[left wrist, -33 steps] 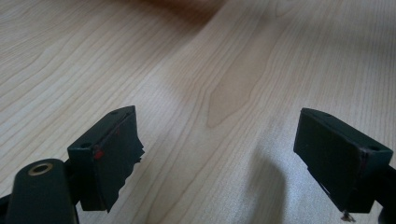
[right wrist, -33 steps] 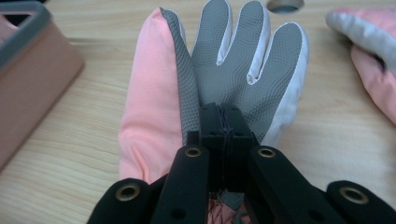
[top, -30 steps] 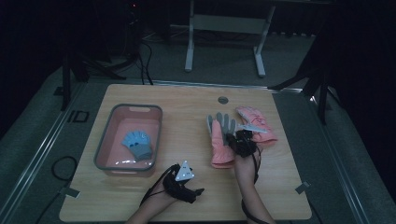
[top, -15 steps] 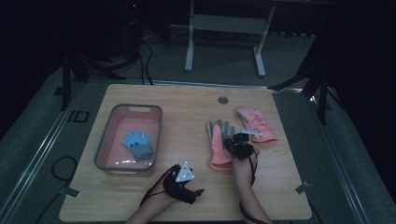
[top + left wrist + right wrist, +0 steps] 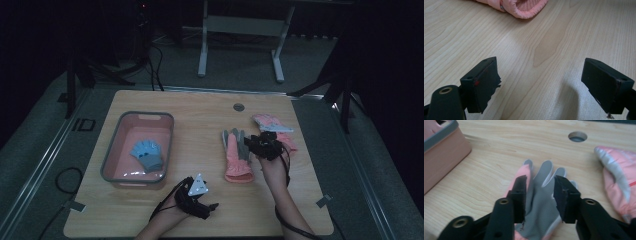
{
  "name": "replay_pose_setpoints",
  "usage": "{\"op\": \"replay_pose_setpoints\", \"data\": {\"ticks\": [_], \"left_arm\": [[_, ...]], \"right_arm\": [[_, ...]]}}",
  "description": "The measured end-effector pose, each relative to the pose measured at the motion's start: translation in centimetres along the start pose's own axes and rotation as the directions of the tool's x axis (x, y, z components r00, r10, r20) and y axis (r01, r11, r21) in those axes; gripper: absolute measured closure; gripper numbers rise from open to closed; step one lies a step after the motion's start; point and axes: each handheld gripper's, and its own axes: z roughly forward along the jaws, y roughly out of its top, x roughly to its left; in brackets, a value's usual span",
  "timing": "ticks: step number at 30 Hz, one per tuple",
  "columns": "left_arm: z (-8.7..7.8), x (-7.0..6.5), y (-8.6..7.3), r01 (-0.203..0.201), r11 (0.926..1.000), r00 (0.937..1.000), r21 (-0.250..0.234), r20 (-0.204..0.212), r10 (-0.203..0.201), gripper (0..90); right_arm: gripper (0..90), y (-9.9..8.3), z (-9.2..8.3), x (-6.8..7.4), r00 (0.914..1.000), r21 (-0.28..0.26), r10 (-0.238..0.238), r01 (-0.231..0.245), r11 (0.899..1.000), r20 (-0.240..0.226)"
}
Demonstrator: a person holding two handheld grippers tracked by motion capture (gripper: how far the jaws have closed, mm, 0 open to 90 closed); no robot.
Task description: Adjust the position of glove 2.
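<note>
- High view: the right gripper [image 5: 260, 145] was seen over the pink-and-grey glove [image 5: 235, 157] lying palm up on the table [image 5: 200, 112], right of the pink basket [image 5: 112, 150] (a blue glove [image 5: 146, 154] already lay inside).
- Right gripper view: the jaws had just been opening and were parted above the grey palm [image 5: 541, 202], nothing being pinched; the glove was judged released or not yet taken.
- Left gripper view: the left gripper [image 5: 541, 82] was held wide open over bare wood, the glove's cuff [image 5: 524, 7] lying well ahead.
- A second pink glove [image 5: 272, 125] lay just beyond.
- Step judged: sorting gloves into the basket. Next, a lowering onto the glove and a firm pinch would be called for.
</note>
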Motion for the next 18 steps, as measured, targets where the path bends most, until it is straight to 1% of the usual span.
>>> {"op": "replay_pose_setpoints", "data": {"ticks": [2,4,5,6,8,12,14,15,16,18], "left_arm": [[0.0,0.0,0.0,0.005,1.0000,1.0000,-0.002,0.004,-0.005,14.5],[0.0,0.0,0.0,0.003,1.0000,1.0000,-0.004,0.002,-0.003,14.5],[0.0,0.0,0.0,0.006,1.0000,1.0000,-0.008,0.003,-0.006,14.5],[0.0,0.0,0.0,0.005,1.0000,1.0000,-0.005,0.002,-0.005,14.5],[0.0,-0.1,0.0,0.003,1.0000,1.0000,-0.004,0.002,-0.003,14.5],[0.0,-0.1,0.0,0.001,1.0000,1.0000,-0.003,0.000,-0.001,14.5],[0.0,-0.1,0.0,-0.001,1.0000,1.0000,-0.005,-0.004,0.001,14.5],[0.0,-0.1,0.0,0.000,1.0000,1.0000,-0.004,-0.006,0.000,14.5],[0.0,-0.1,0.0,0.001,1.0000,1.0000,-0.007,-0.005,-0.001,14.5],[0.0,-0.1,0.0,0.003,1.0000,1.0000,-0.007,-0.008,-0.003,14.5]], "right_arm": [[61.7,0.3,-0.5,-0.8,0.9990,0.006,-0.034,0.033,0.999,0.031],[62.0,0.4,-1.0,-1.8,0.9984,0.002,-0.037,0.037,0.999,0.043],[61.9,0.5,-1.2,-2.3,0.9974,0.002,-0.046,0.046,0.999,0.055],[62.0,0.6,-1.4,-2.8,0.9968,0.000,-0.045,0.046,0.999,0.065],[62.5,0.7,-1.7,-3.9,0.9969,-0.007,-0.050,0.051,0.999,0.061],[62.5,1.1,-1.9,-6.1,0.9930,-0.009,-0.096,0.097,0.995,0.070],[60.9,1.2,-1.8,-7.4,0.9906,-0.011,-0.121,0.122,0.992,0.064],[61.0,1.3,-1.8,-8.0,0.9883,-0.007,-0.128,0.129,0.992,0.083],[61.0,1.4,-1.7,-8.6,0.9873,0.000,-0.127,0.128,0.992,0.095],[60.7,1.6,-1.6,-9.9,0.9885,-0.018,-0.122,0.124,0.992,0.089]]}}
